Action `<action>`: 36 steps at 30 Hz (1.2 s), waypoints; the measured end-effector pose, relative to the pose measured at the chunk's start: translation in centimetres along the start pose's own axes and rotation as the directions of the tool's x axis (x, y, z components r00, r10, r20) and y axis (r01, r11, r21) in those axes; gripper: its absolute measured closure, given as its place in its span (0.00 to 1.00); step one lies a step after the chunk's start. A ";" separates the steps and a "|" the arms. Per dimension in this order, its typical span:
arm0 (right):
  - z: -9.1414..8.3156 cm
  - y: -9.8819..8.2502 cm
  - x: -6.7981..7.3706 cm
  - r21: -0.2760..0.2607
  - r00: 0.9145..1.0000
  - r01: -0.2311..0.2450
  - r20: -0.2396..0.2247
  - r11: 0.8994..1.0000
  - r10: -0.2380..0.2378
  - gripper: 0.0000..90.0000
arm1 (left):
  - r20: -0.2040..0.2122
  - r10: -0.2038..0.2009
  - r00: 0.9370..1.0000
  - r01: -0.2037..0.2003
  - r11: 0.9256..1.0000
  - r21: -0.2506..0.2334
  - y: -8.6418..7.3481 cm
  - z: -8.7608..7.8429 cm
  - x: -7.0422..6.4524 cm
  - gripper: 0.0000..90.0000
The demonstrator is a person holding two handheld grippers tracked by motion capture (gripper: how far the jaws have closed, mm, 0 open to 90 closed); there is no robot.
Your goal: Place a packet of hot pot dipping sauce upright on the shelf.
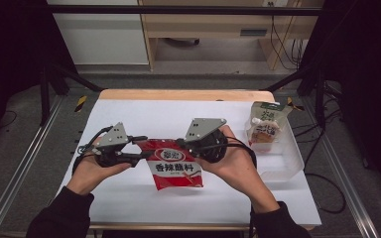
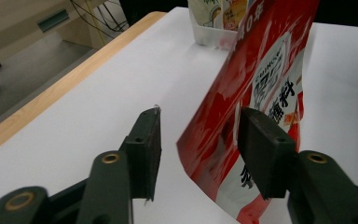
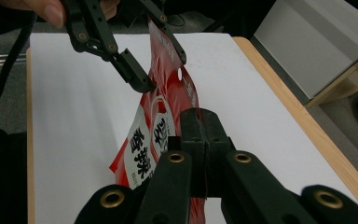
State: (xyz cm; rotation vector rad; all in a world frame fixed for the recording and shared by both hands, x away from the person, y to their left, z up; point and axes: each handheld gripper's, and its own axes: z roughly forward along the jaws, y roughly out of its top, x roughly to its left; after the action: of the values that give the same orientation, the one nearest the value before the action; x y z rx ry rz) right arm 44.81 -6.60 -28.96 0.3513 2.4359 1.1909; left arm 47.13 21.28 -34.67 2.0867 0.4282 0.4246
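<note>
My right gripper (image 3: 204, 140) pinches the red sachet (image 1: 174, 168) at frame centre; my left gripper (image 2: 198, 154) straddles its other edge, jaws apart. At right, a clear tub (image 1: 283, 163) holds a green-topped pouch (image 1: 265, 124) — the sachet reads 香辣蘸料.

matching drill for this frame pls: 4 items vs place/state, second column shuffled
Items:
1. red packet
2. right gripper
3. left gripper
4. clear bin

States:
A. at the table's right edge, a pale pouch standing in it
B. jaws apart, one on each side of the packet's edge
C. jaws clamped shut on the packet's edge
D. held up off the white table between both grippers

Pairs: 1-D, 2-C, 3-B, 4-A
</note>
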 end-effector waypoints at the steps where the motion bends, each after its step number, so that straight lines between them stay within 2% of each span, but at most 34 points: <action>1: 0.0 0.0 0.0 0.000 1.000 0.000 -0.001 1.000 0.000 1.00 | 0.007 -0.002 1.000 0.002 1.000 0.001 0.0 0.1 -0.1 0.59; 3: -0.1 0.1 0.0 0.007 1.000 0.001 -0.004 1.000 -0.001 1.00 | 0.025 -0.001 1.000 0.000 1.000 0.017 0.1 0.4 -0.2 0.68; 4: -0.1 0.1 0.0 0.011 1.000 0.003 -0.005 1.000 -0.003 1.00 | 0.014 -0.001 1.000 0.001 1.000 0.025 0.2 0.5 -0.3 0.70; 7: -0.3 0.0 -0.2 0.028 1.000 0.008 -0.003 1.000 -0.008 1.00 | 0.037 -0.009 0.999 0.008 1.000 0.017 0.4 0.4 -0.4 0.88; 9: -0.6 -0.1 -0.4 0.038 1.000 0.002 -0.008 0.999 -0.001 1.00 | 0.052 0.002 0.999 -0.002 1.000 0.015 0.7 0.4 -0.8 0.98; 13: -1.4 -0.3 -0.7 0.066 1.000 0.002 -0.010 0.998 -0.001 0.98 | 0.060 0.020 0.998 -0.020 1.000 0.011 1.3 0.3 -1.4 1.00; 16: -1.7 -0.6 -1.0 0.090 1.000 0.006 -0.026 0.996 -0.004 0.87 | 0.059 0.045 0.997 -0.046 0.999 0.015 1.7 0.3 -1.6 1.00; 18: -1.5 -0.6 -0.9 0.144 0.998 0.055 -0.035 0.988 -0.051 0.75 | 0.049 0.063 0.997 -0.065 0.998 0.025 1.9 0.3 -1.7 1.00; 20: -1.3 -0.5 -0.9 0.178 0.997 0.079 -0.037 0.981 -0.074 0.64 | 0.049 0.082 0.995 -0.085 0.995 0.043 2.1 0.3 -1.8 1.00; 23: -0.7 -0.2 -0.9 0.253 0.992 0.122 -0.012 0.960 -0.123 0.56 | 0.046 0.079 0.996 -0.081 0.996 0.039 2.2 0.3 -1.8 1.00; 27: 0.3 0.3 -1.0 0.305 0.984 0.174 -0.014 0.936 -0.178 0.52 | 0.057 0.079 0.995 -0.081 0.996 0.024 2.3 0.0 -1.8 1.00; 36: 2.4 -0.2 -2.3 0.362 0.987 0.159 -0.048 0.919 -0.151 0.54 | 0.075 0.093 0.993 -0.094 0.996 0.007 2.5 -0.1 -2.1 1.00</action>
State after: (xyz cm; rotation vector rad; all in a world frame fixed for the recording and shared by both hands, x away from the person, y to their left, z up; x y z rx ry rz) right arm 47.94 -5.98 -29.90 0.2449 2.6431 0.6736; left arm 45.55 19.13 -32.70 2.1313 0.2902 0.3990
